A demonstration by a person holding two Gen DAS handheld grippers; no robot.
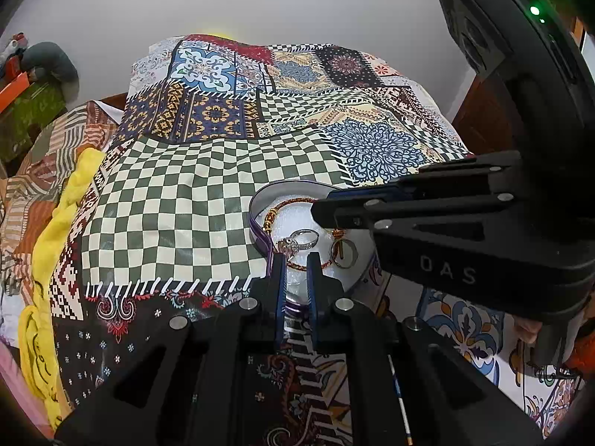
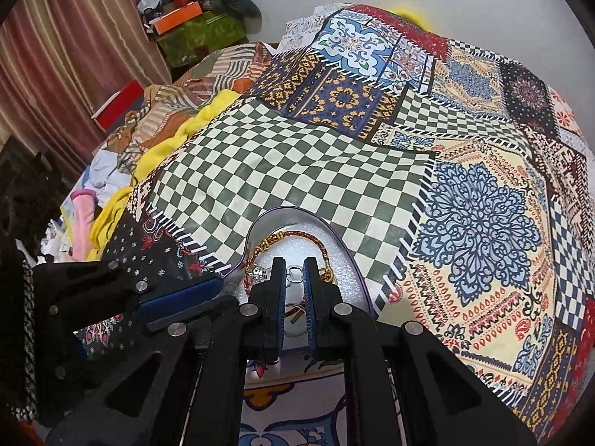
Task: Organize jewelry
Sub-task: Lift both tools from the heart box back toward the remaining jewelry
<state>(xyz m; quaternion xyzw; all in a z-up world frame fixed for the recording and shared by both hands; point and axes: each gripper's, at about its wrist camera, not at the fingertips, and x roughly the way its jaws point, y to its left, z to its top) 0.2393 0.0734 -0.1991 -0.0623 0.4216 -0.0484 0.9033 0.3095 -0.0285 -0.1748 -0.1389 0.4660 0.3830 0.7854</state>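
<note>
Left wrist view: left gripper [image 1: 297, 260] clenched, empty, above the open jewelry box [image 1: 260, 200] on the bed; stone ring [image 1: 297, 243] could be knocked out.

Right wrist view: right gripper [image 2: 294, 265] clenched, empty; bracelet [image 2: 286, 238] could snag.

bedspread [image 1: 178, 200]: green-white checks | bracelet [image 1: 286, 204]: red-gold braid | box rim [image 1: 260, 236]: purple

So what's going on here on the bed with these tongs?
A person is sorting jewelry with two handheld tongs over a small open box on the patchwork bedspread. Inside lie a braided bracelet, a stone-set ring and a plain ring. The left tongs and right tongs hover nearly shut just above them, holding nothing.
</note>
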